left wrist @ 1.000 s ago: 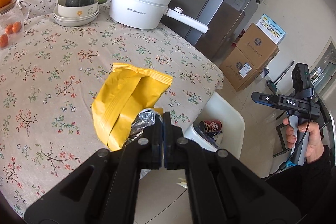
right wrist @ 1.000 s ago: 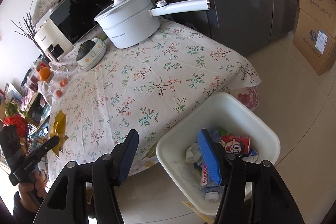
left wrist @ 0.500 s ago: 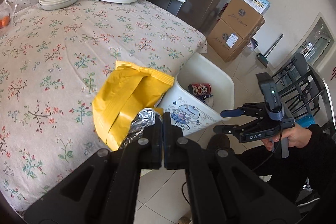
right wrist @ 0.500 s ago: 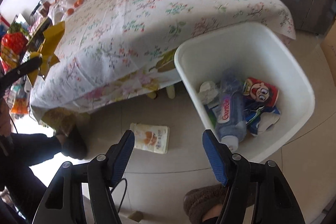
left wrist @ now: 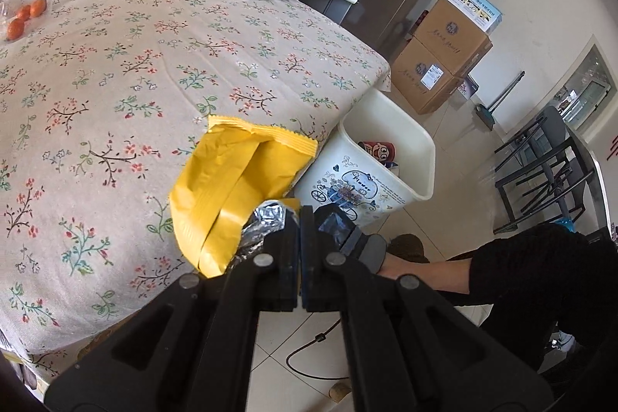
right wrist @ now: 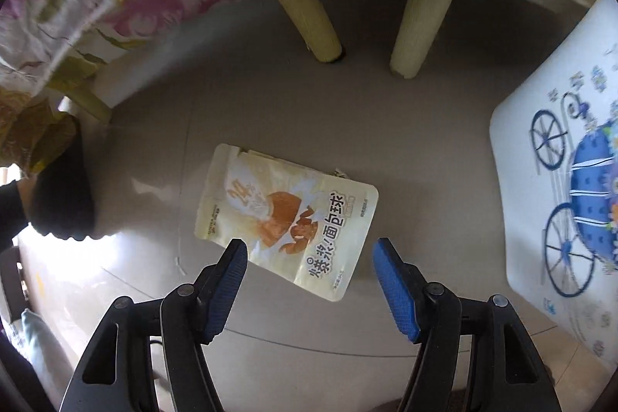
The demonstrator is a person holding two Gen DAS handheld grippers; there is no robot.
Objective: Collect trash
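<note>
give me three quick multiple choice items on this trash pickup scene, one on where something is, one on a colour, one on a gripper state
1. Where does the cream snack pouch lie?
A. in the bin
B. on the floor
C. on the table

2. What colour is the bag that the left gripper holds?
A. yellow
B. green
C. red

3. How are the right gripper's jaws?
A. shut on the pouch
B. shut, empty
C. open

Key:
1 B: the cream snack pouch lies flat on the tiles beside the white bin.
2 A: the left gripper pinches a yellow bag.
3 C: the right gripper is spread wide over the pouch.

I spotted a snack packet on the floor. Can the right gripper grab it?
Probably yes. The right gripper is open and points down at the cream snack packet, which lies flat on the bare floor, with nothing between them.
</note>
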